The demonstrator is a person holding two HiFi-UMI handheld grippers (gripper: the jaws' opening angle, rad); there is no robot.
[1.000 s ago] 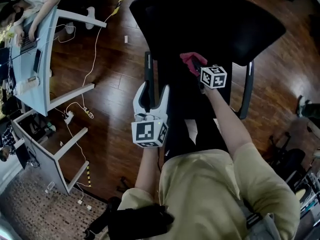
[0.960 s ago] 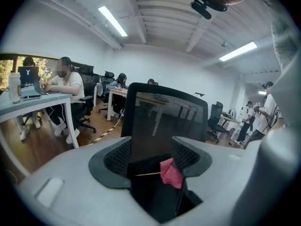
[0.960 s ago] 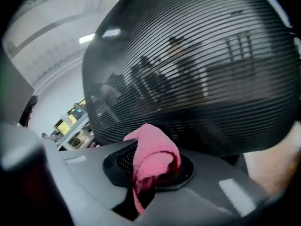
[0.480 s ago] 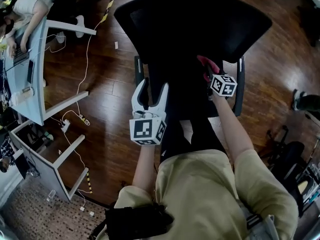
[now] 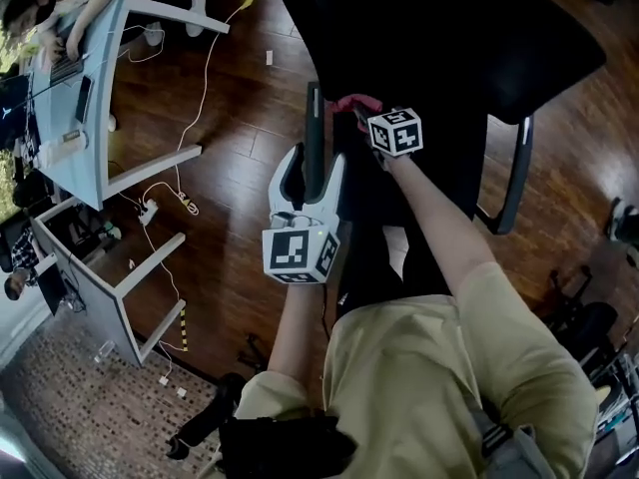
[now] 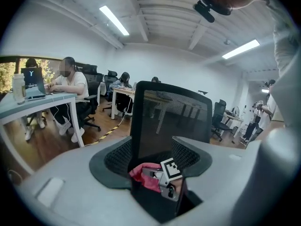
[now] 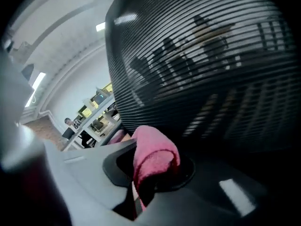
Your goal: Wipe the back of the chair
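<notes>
Chair back point(image 5: 469, 38), 12 o'clock in head view: wiping judged under way, right gripper point(image 5: 369, 120) fingers clamped on pink cloth point(image 5: 349, 101) at its 9 o'clock edge; left gripper point(image 5: 308, 180) fingers spread wide astride armrest point(image 5: 316, 118); share already wiped unreadable.

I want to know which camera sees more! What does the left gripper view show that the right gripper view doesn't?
Only the left gripper view shows the right gripper with its marker cube, and a bottle on a desk. Only the right gripper view shows the chair back so near that its mesh stripes fill the picture. Both show the pink cloth and the black chair back.
</notes>
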